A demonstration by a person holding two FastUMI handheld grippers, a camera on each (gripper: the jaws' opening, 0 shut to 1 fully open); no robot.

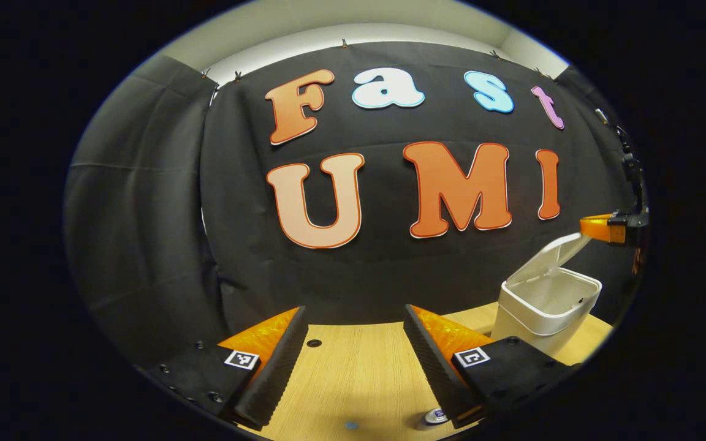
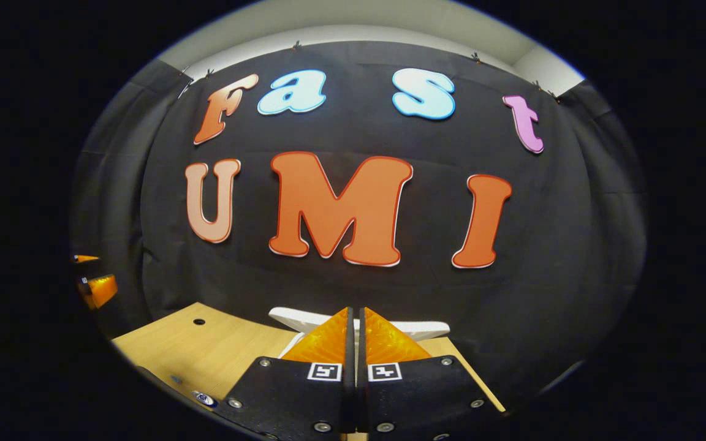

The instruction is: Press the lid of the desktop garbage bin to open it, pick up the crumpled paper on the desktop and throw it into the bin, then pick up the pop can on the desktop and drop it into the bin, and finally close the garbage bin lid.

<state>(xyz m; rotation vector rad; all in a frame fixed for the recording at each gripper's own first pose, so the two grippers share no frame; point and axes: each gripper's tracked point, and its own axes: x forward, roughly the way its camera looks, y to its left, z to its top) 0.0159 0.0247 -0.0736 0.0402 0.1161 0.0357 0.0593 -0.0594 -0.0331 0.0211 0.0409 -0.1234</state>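
One white garbage bin [image 1: 546, 306] stands upright on the wooden worktop [image 1: 353, 373], its single lid [image 1: 549, 257] swung up and tilted so the mouth faces upward; at the near edge of the worktop, well short of the bin, lies one pop can [image 1: 434, 417], whose long axis I cannot tell. Two grippers are at work: the left hand-held gripper [image 1: 353, 361] hangs over bare worktop to the left of the bin with its fingers spread wide and nothing between them. The right hand-held gripper [image 2: 356, 343] has its fingers pressed together, empty, its tips at the top edge of the raised lid.
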